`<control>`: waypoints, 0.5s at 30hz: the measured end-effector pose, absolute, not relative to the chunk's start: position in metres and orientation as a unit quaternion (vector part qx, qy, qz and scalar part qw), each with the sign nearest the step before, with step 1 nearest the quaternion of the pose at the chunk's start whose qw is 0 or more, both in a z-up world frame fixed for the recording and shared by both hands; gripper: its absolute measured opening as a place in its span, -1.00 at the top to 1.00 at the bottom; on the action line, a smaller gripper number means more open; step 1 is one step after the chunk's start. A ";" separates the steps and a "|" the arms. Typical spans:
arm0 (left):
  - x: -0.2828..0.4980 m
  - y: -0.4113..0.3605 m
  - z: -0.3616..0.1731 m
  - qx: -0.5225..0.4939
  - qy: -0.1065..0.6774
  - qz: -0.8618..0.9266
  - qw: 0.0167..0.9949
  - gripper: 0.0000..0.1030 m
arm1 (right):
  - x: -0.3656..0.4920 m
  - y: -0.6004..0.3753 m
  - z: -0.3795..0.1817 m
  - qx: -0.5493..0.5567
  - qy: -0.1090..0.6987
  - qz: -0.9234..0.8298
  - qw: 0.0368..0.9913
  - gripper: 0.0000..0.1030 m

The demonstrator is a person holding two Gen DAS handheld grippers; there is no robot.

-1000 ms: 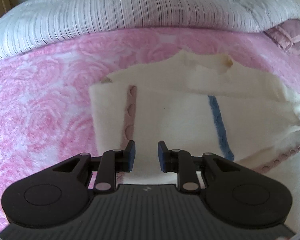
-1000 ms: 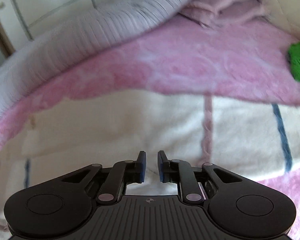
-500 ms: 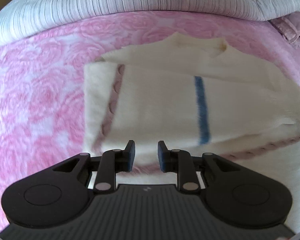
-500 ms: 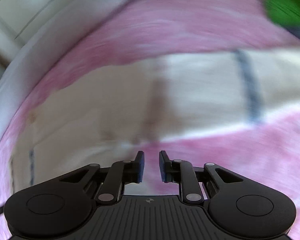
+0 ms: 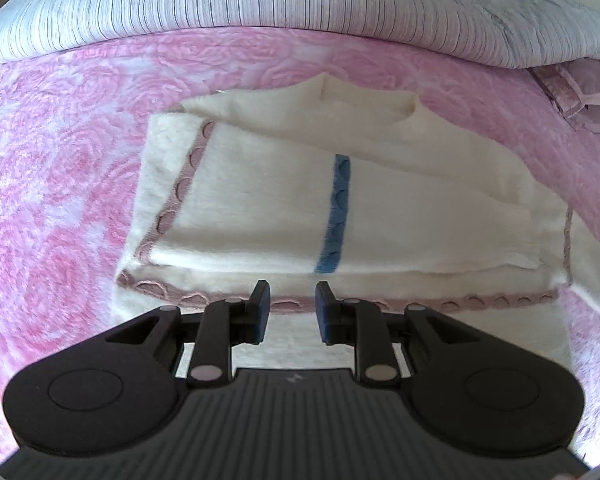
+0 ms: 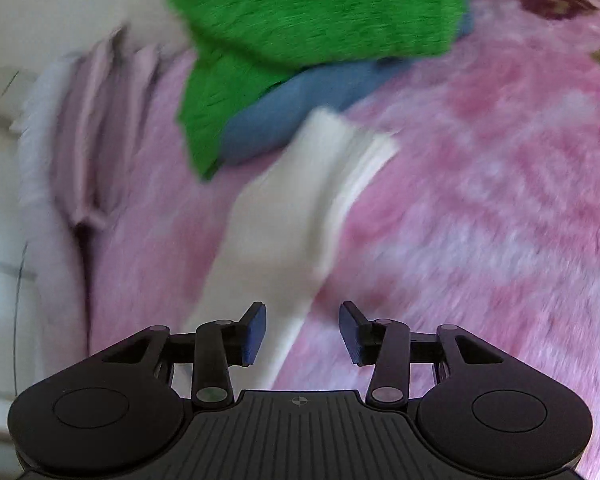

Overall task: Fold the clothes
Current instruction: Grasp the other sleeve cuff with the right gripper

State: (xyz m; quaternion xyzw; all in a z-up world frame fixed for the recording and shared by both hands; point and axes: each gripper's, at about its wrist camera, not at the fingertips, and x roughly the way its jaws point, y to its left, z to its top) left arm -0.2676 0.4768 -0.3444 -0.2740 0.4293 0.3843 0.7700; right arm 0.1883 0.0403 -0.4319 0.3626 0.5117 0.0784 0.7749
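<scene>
We've got the cream sweater part-folded flat on the bed, at 12 o'clock. Left hand-held gripper released, empty, hovering. Right hand-held gripper opening, empty, probably for the sleeve.

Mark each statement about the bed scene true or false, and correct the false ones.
1. The cream garment has a blue stripe. True.
2. The left tongs grip the cream garment. False: the jaws stand apart with nothing between them.
3. A green cloth lies on top of a blue cloth. True.
4. The bed cover is plain grey. False: it is pink with a rose pattern.
5. The right tongs hold the green cloth. False: they are opening and hold nothing; the green cloth lies far ahead.
</scene>
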 end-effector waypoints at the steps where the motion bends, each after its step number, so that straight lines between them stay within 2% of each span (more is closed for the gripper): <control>1: -0.268 0.476 -0.344 -0.275 0.429 0.384 0.770 0.61 | 0.192 0.038 -0.435 0.375 0.508 0.077 0.772 0.14; 3: -0.270 0.474 -0.344 -0.278 0.429 0.387 0.768 0.61 | 0.201 0.037 -0.436 0.376 0.505 0.074 0.773 0.20; 4: -0.272 0.473 -0.343 -0.279 0.429 0.389 0.766 0.61 | 0.205 0.040 -0.434 0.364 0.506 0.074 0.779 0.31; 5: -0.274 0.473 -0.343 -0.281 0.428 0.391 0.765 0.61 | 0.206 0.047 -0.430 0.334 0.507 0.076 0.791 0.83; 6: -0.277 0.472 -0.343 -0.283 0.427 0.394 0.763 0.61 | 0.208 0.054 -0.426 0.304 0.508 0.078 0.802 0.88; 9: -0.289 0.472 -0.341 -0.293 0.419 0.402 0.760 0.61 | 0.207 0.081 -0.405 0.206 0.492 0.098 0.840 0.91; 15: -0.314 0.471 -0.343 -0.313 0.410 0.419 0.747 0.61 | 0.125 0.190 -0.332 -0.031 0.358 0.294 0.886 0.92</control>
